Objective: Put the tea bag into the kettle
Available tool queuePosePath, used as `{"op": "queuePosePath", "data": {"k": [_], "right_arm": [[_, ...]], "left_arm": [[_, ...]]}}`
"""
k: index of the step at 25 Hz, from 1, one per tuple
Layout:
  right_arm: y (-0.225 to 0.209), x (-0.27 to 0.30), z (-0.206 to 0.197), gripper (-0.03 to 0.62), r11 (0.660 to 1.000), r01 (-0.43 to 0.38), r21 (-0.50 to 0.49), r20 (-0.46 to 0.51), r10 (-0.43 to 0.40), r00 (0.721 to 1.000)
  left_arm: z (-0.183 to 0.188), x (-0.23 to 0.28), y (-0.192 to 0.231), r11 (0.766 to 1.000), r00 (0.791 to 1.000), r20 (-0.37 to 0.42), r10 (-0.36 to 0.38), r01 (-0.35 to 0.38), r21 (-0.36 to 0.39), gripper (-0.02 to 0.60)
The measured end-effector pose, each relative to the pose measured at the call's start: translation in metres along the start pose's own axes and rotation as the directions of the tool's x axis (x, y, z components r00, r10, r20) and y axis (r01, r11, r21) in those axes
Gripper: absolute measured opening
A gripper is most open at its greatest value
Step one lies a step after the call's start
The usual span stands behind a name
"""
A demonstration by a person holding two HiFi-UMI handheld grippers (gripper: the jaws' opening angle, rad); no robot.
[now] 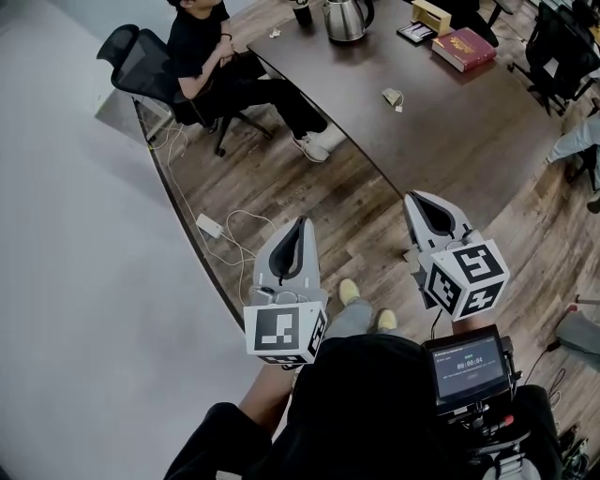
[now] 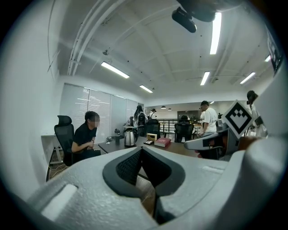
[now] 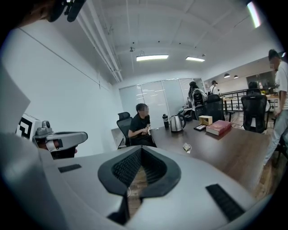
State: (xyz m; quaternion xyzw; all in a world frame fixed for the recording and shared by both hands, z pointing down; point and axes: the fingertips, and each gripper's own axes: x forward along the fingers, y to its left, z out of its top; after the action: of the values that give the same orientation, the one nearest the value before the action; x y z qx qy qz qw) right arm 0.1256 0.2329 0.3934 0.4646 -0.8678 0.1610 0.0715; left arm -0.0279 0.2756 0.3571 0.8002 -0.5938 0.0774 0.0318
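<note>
Hovering over the wooden floor (image 1: 375, 220), both tongs sit side by side in front of the person holding them, short of the bench (image 1: 450, 131) and well apart from everything on it. The left tongs (image 1: 302, 225) have their jaws together, the tips meeting with nothing between them. The right tongs (image 1: 413, 198) are the same, closed on nothing, and point toward the bench's curved near edge.

The tea bag (image 1: 394, 97) lies alone on the bare dark top, near that curved edge and nearer the right tongs than the left. The kettle (image 1: 347, 19), shiny metal with its lid on, stands upright at the far end of the bench, well apart from the tea bag. Just left of the kettle stands what looks like a dark bottle (image 3: 165, 120), though it is too small to be sure. To the right of the kettle lies a red book (image 1: 463, 48), with a small box (image 1: 431, 14) beyond it.

A seated person (image 1: 202, 47) in black sits at the bench's left end on a black office chair (image 1: 136, 66). A white power strip (image 1: 209, 225) with its cable lies on the floor near the wall.
</note>
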Motion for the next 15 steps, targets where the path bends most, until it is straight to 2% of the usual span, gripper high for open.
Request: {"op": "queuePosePath", "data": {"k": [4,15], "right_arm": [[0.007,0.016,0.015,0.006,1.0,0.007,-0.005,-0.001,-0.007,1.0],[0.021,0.069,0.027,0.005,0.999,0.028,-0.033,-0.015,-0.028,0.999]], "left_arm": [[0.011,0.009,0.018,1.0,1.0,0.007,-0.003,0.003,-0.007,0.006],[0.004,0.042,0.065,0.998,0.999,0.008,-0.047,0.047,-0.029,0.006]]}}
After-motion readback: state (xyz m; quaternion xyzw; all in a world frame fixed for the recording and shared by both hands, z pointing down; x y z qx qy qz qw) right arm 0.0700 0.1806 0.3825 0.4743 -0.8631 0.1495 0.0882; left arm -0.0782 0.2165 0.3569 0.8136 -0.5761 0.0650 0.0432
